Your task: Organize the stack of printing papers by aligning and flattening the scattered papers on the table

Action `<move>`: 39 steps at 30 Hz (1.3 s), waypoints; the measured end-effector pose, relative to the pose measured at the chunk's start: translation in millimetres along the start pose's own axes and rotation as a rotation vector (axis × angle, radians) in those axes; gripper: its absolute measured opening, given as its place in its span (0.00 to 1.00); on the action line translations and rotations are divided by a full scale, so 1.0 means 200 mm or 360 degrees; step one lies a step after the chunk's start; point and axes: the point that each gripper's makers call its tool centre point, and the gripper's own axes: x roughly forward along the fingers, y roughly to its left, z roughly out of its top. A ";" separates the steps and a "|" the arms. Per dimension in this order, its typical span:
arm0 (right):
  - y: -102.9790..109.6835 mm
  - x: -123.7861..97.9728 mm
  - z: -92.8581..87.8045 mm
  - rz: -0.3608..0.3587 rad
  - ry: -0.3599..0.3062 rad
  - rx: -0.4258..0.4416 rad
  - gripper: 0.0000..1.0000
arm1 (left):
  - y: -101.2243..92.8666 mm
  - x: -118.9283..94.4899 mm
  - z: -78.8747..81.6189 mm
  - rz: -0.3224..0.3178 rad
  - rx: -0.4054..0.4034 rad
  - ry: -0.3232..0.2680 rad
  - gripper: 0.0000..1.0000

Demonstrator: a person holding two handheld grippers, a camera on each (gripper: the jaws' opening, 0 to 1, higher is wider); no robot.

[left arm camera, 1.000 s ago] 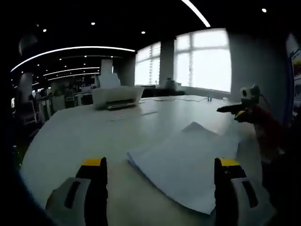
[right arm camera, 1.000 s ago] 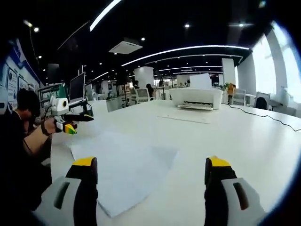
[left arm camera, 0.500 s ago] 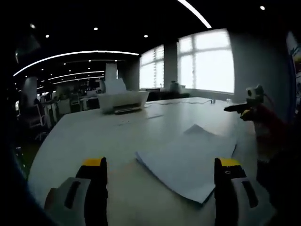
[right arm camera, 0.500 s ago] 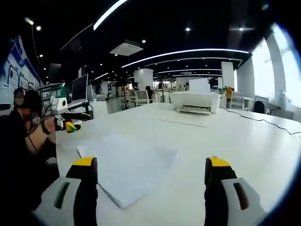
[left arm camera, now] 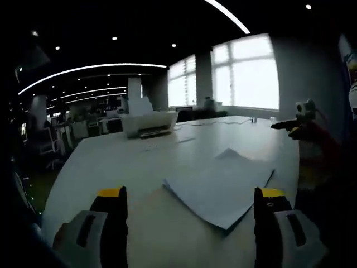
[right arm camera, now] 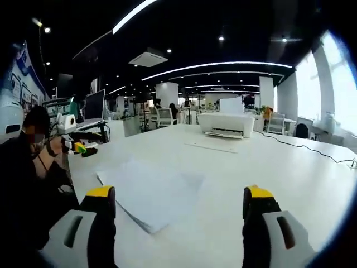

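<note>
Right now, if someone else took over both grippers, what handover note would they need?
Left gripper: open, holding nothing, raised above the table.
Right gripper: open, holding nothing, also off the paper.
The stack of white printing paper lies on the white table between the two grippers, one top sheet askew with a corner poking out at the far side. A white printer sits further back.
Done: nothing visibly squared yet.
Left: align the edges, then press the stack flat.

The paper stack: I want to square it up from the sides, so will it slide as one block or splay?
The paper stack looks thin, with a raised corner, so it would probably flex and fan out. On the smooth white table, sheets likely slip easily.
</note>
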 end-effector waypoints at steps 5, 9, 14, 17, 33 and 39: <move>0.00 -0.05 0.01 0.0001 -0.0025 0.0041 0.90 | -0.02 -0.05 0.03 0.0006 -0.0036 -0.0027 0.97; 0.00 -0.09 0.01 -0.0025 -0.0009 0.0015 0.90 | -0.04 -0.09 0.03 0.0000 -0.0035 -0.0022 0.97; 0.00 -0.15 0.01 -0.0049 -0.0006 0.0013 0.90 | -0.08 -0.13 0.00 -0.0017 -0.0033 0.0006 0.97; 0.01 -0.18 0.02 -0.0035 -0.0010 0.0030 0.90 | -0.08 -0.16 -0.02 -0.0005 -0.0025 0.0022 0.97; 0.08 -0.25 0.06 -0.0034 0.0000 -0.0038 0.90 | -0.13 -0.29 0.03 0.0007 0.0003 0.0014 0.97; 0.09 -0.26 0.04 -0.0035 0.0023 -0.0048 0.90 | -0.14 -0.30 0.05 -0.0003 -0.0007 -0.0008 0.97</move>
